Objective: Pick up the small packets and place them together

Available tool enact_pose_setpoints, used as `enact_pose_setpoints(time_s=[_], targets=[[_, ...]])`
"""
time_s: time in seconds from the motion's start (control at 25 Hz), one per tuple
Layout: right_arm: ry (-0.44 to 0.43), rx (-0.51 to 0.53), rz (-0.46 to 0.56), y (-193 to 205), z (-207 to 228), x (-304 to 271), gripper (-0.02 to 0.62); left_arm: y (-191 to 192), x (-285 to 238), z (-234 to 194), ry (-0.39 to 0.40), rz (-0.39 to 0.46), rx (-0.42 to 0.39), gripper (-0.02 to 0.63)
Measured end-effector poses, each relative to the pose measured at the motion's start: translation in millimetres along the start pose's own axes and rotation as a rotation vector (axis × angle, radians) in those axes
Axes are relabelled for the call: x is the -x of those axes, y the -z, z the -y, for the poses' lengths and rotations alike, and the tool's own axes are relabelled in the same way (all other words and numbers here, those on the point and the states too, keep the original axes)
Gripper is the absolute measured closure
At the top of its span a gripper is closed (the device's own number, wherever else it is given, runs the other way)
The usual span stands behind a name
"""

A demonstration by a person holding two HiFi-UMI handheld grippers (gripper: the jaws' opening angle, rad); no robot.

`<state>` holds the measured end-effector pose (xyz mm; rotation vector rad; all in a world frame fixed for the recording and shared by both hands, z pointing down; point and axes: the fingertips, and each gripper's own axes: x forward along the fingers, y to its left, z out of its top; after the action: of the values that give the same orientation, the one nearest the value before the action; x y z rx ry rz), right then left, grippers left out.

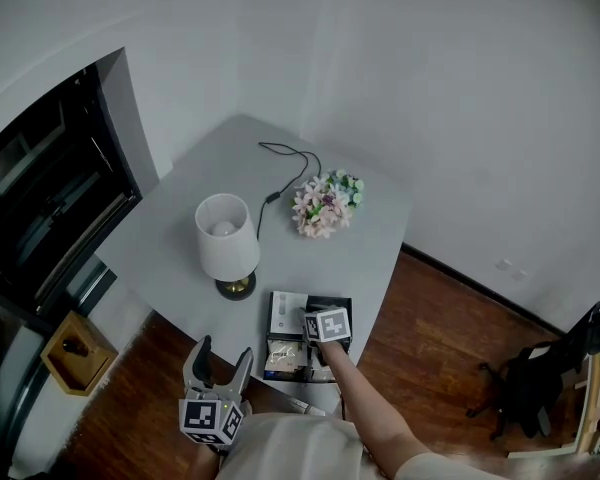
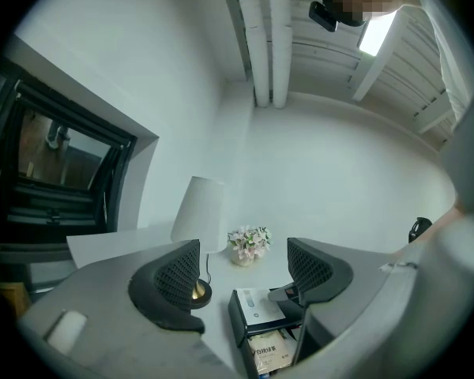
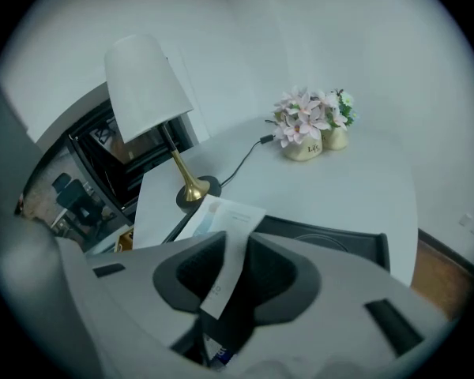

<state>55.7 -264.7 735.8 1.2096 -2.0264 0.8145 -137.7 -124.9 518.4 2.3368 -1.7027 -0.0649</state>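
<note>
Gathering seemingly well along: black tray [image 3: 355, 247] on table [image 1: 365, 258] already holds packets [image 2: 270, 352]; right gripper [image 3: 234, 265], jaws slightly parted, white packet [image 3: 221, 226] loose between them, over tray. Left gripper [image 2: 243, 271] spread, empty.

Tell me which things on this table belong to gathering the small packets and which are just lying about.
Part of the job: white packet between the fingers of the right gripper; black tray; packets in the tray.
Just lying about: lamp; flowers; cable.
</note>
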Motion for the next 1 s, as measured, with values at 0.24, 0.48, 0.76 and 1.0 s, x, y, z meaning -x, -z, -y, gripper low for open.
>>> enact_pose_setpoints(time_s=[0.24,0.48,0.76,1.0], targets=[[-0.114,0.001,0.225,-27.7,-18.7,47.2,0.287,3.3,-7.6,7.2,0.027,-0.009,-0.004,0.252],[-0.216,0.061,0.616,-67.5,-35.2,154.4,0.29,-4.1,-21.0,12.8,0.061,0.005,-0.018,0.252],[-0.091,0.243,0.831,-58.9,-40.5,246.6,0.29,-24.2,-36.5,33.4,0.119,0.049,-0.122,0.212],[-0.123,0.41,0.772,-49.3,-83.2,253.8,0.288,-33.1,-46.7,41.8,0.147,0.076,-0.129,0.071]])
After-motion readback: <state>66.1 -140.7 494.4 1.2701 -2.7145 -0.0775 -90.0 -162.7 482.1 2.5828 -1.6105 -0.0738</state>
